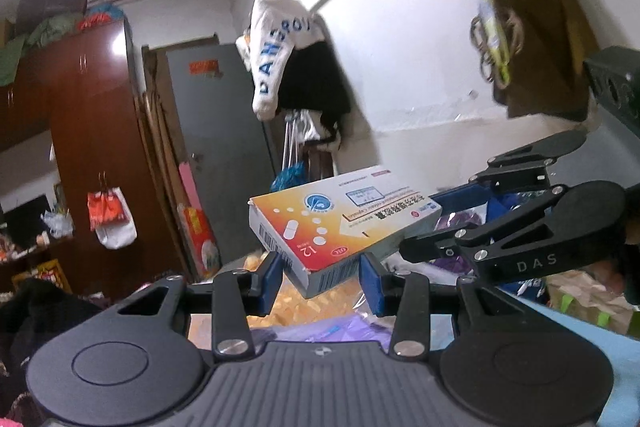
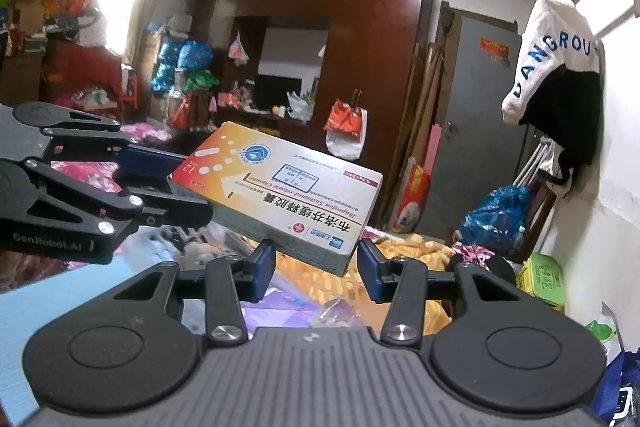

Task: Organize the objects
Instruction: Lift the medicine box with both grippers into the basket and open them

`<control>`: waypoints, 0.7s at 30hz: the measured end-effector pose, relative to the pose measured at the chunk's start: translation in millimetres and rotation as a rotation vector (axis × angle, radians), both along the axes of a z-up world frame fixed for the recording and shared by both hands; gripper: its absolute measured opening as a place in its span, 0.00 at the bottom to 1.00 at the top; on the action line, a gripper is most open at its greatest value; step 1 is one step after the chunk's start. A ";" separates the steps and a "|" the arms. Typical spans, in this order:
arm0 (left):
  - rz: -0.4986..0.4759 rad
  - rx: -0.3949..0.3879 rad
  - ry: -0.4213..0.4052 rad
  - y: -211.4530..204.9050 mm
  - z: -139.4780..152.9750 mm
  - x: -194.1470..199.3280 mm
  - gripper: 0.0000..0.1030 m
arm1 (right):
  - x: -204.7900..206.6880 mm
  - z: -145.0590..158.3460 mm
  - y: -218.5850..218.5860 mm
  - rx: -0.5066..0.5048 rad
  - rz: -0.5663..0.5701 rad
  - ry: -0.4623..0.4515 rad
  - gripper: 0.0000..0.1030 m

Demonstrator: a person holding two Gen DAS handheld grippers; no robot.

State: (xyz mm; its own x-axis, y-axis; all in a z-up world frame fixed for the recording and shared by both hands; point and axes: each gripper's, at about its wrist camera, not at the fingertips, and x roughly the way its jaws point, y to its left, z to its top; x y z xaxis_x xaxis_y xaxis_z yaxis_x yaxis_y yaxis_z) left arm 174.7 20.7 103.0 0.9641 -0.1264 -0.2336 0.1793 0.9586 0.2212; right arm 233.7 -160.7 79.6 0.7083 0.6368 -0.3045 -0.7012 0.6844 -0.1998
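One pill box [image 1: 344, 223] is held mid-air, clamped at its barcode end by the left gripper [image 1: 320, 281]. The far end is straddled by the right gripper [image 2: 316, 267]; grip cannot be told.

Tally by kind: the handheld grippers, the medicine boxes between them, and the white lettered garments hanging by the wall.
Grippers: 2 (left gripper, right gripper)
Medicine box: 1
White lettered garment: 1
Total: 4

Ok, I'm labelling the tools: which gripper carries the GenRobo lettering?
The left gripper: its side carries the GenRobo lettering, while the right gripper shows only DAS.
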 end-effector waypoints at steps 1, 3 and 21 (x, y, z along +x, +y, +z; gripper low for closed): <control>0.005 -0.003 0.009 1.2 -3.3 5.0 0.45 | 1.9 -3.3 2.1 -0.007 -0.004 0.004 0.47; 0.015 -0.009 0.029 6.2 -10.7 13.1 0.45 | 5.2 -10.7 6.1 -0.019 -0.007 0.021 0.48; 0.117 -0.127 0.010 48.0 -34.2 10.1 1.00 | 7.9 -26.1 -20.3 0.056 -0.097 0.074 1.00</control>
